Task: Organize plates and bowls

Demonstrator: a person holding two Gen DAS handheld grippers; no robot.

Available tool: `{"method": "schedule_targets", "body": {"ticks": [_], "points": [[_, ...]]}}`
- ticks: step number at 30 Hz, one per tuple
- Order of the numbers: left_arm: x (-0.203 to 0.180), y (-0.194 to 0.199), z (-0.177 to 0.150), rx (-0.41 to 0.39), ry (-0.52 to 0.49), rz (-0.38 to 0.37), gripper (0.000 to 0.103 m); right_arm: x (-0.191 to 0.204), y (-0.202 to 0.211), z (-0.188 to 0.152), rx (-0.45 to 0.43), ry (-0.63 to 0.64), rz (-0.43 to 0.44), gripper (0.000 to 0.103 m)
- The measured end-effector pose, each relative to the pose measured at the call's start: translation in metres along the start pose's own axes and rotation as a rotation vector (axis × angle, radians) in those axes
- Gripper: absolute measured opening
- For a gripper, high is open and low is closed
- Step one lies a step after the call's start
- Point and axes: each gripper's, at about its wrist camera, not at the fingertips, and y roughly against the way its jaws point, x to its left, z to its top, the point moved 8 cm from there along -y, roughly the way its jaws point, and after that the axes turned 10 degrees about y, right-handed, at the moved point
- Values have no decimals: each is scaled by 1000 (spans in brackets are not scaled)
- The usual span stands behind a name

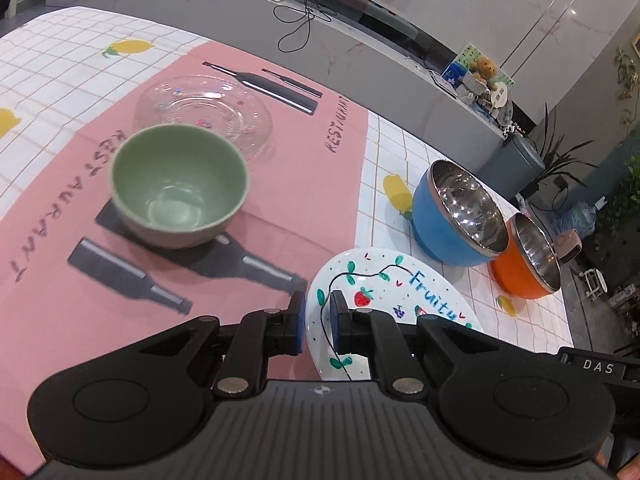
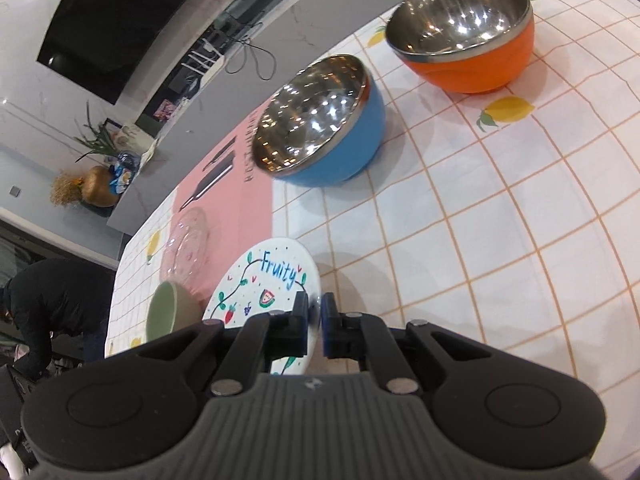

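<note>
A white plate (image 1: 400,280) painted with fruit and the word "Fruity" is held by both grippers. My left gripper (image 1: 318,322) is shut on its left rim, and my right gripper (image 2: 315,320) is shut on the opposite rim of the same plate (image 2: 264,280). The plate hangs slightly above the table and casts a shadow. A green bowl (image 1: 178,186) and a clear glass plate (image 1: 208,110) sit on the pink placemat (image 1: 280,184). A blue steel-lined bowl (image 1: 456,216) and an orange one (image 1: 528,260) stand on the checked cloth to the right.
The table carries a white checked lemon-print cloth (image 2: 500,240). Behind it runs a grey counter (image 1: 200,4) with a router and cables. A person in dark clothes (image 2: 44,300) bends over beyond the table's left end. Plants stand by the wall.
</note>
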Motion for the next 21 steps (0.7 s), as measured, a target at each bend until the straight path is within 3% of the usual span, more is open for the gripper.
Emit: {"method": "schedule_targets", "body": {"ticks": [8, 21], "points": [[17, 25, -18, -19, 18, 3, 13, 12, 15, -28, -2, 40, 35, 4], [42, 43, -57, 14, 32, 15, 13, 13, 32, -71, 25, 71, 57, 4]]}}
